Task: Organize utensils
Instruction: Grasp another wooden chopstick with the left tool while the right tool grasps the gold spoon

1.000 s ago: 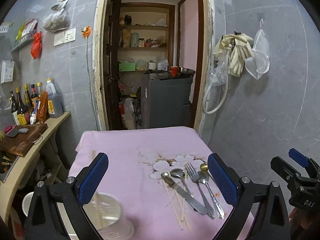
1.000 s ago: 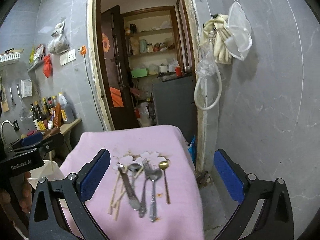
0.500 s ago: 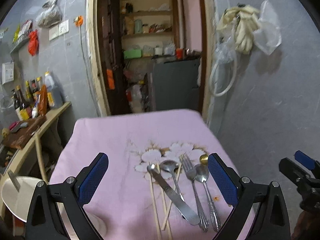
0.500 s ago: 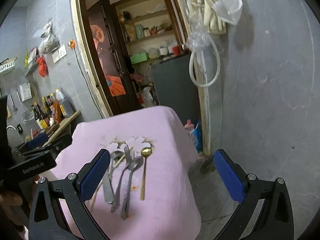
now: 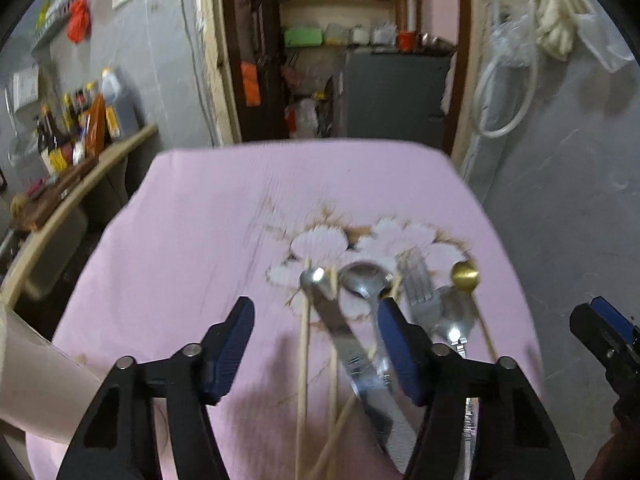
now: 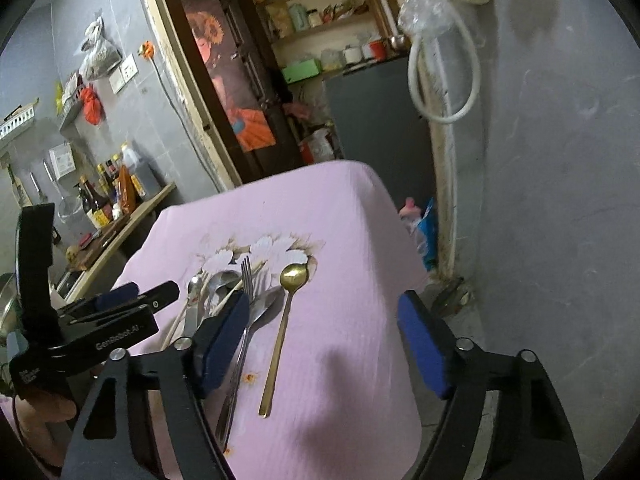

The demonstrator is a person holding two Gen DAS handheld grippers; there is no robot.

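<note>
- Gold spoon (image 6: pixel 285 320), knife (image 5: pixel 352 348) and fork (image 6: pixel 246 276) lie lengthwise, heads toward the doorway.
- Left gripper (image 5: pixel 316 354) and right gripper (image 6: pixel 324 344): jaws have just been closing, part open, holding nothing.

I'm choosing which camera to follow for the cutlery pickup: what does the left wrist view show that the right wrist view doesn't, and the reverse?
Only the left wrist view: the white container at the table's left edge, and the table knife nearly full length.

Only the right wrist view: the gold spoon from bowl to handle end, with clear cloth around it, and the floor right of the table.

Both: the pink tablecloth, fork, chopsticks, and both grippers' jaws apart, empty, having just narrowed.
</note>
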